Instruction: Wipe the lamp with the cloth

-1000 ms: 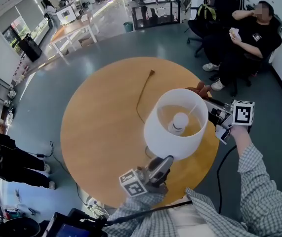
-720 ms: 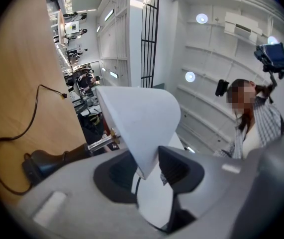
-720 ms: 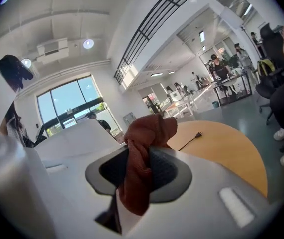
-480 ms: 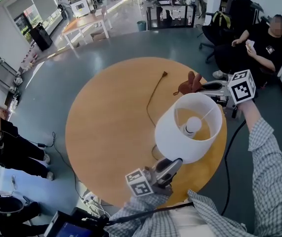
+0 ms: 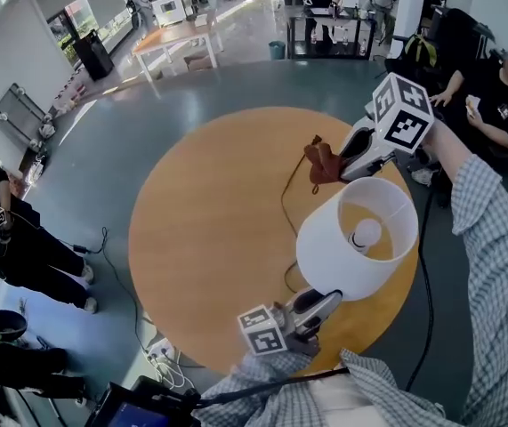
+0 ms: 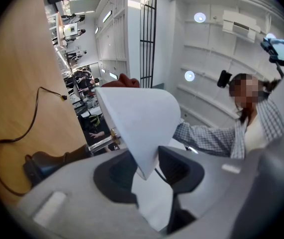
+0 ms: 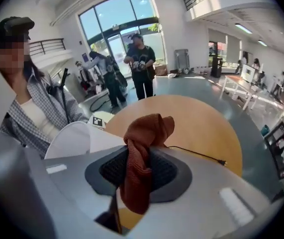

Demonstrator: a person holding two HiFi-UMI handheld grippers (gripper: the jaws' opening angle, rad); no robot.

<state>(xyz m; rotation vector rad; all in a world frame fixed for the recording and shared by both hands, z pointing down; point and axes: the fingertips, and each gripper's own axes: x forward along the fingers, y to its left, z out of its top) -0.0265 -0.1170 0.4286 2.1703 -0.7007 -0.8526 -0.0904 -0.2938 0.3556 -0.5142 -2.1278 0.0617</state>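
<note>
A lamp with a white shade [image 5: 356, 238] stands on the round wooden table [image 5: 209, 229], its bulb [image 5: 366, 232] visible inside. My left gripper [image 5: 325, 299] comes in from the near side, shut on the shade's lower rim. In the left gripper view the shade's edge [image 6: 144, 153] sits pinched between the two pads of the left gripper [image 6: 144, 171]. My right gripper [image 5: 338, 169] hovers just beyond the shade's far rim, shut on a rust-brown cloth [image 5: 322, 163]. The cloth [image 7: 144, 153] bunches between the pads of the right gripper [image 7: 141, 172], with the shade [image 7: 77, 138] close behind.
The lamp's brown cord [image 5: 287, 194] runs across the table to a loose plug [image 5: 316, 139]. The dark lamp base [image 6: 42, 163] sits under the shade. A seated person [image 5: 503, 78] is at the back right, another person [image 5: 4, 238] stands at the left. Tables [image 5: 178, 38] stand further back.
My right gripper has swung with the cloth from the shade's right side up to its far side and rolled over. The left gripper has kept its hold on the shade.
</note>
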